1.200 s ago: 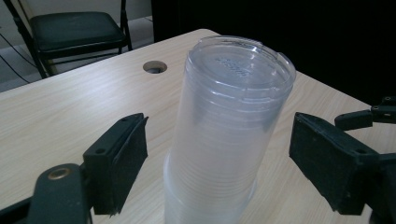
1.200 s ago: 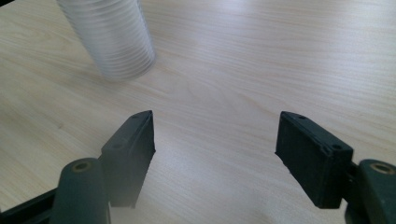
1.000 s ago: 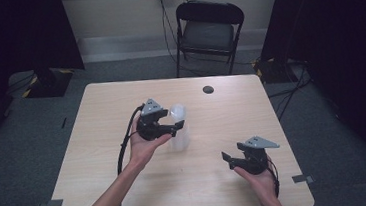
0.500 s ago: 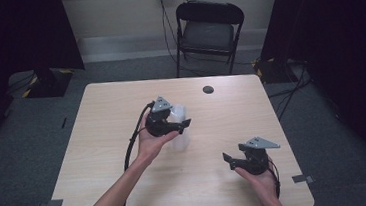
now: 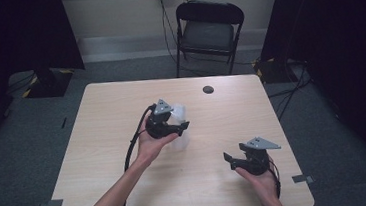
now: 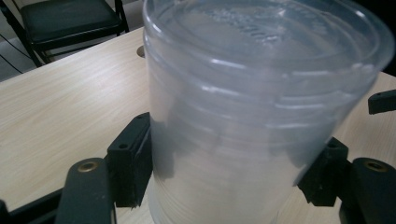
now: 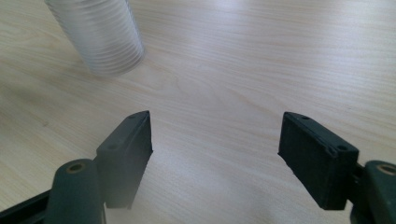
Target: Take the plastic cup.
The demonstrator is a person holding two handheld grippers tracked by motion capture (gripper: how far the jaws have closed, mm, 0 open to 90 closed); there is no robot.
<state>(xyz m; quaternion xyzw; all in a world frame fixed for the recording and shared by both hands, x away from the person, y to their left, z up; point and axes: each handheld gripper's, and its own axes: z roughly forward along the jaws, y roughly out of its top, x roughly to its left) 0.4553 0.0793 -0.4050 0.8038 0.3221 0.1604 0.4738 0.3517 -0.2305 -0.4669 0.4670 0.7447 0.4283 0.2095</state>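
between the left tongs (image 6: 224,182), just closing, an upright clear cup stack (image 6: 252,116) is pinched; right tongs (image 7: 217,158) spread.

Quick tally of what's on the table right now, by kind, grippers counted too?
Clear plastic cup stack: 1, standing between the jaws of the left gripper, pads against its sides
Small dark round thing at the table's far edge: 1, too small to identify
Handheld grippers: 2, the left one and the right gripper, jaws open over bare table
Total: 4

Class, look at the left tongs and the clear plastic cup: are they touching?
Touching. In the left gripper view both black pads of the left tongs, which have just been closing, press the clear plastic cup.
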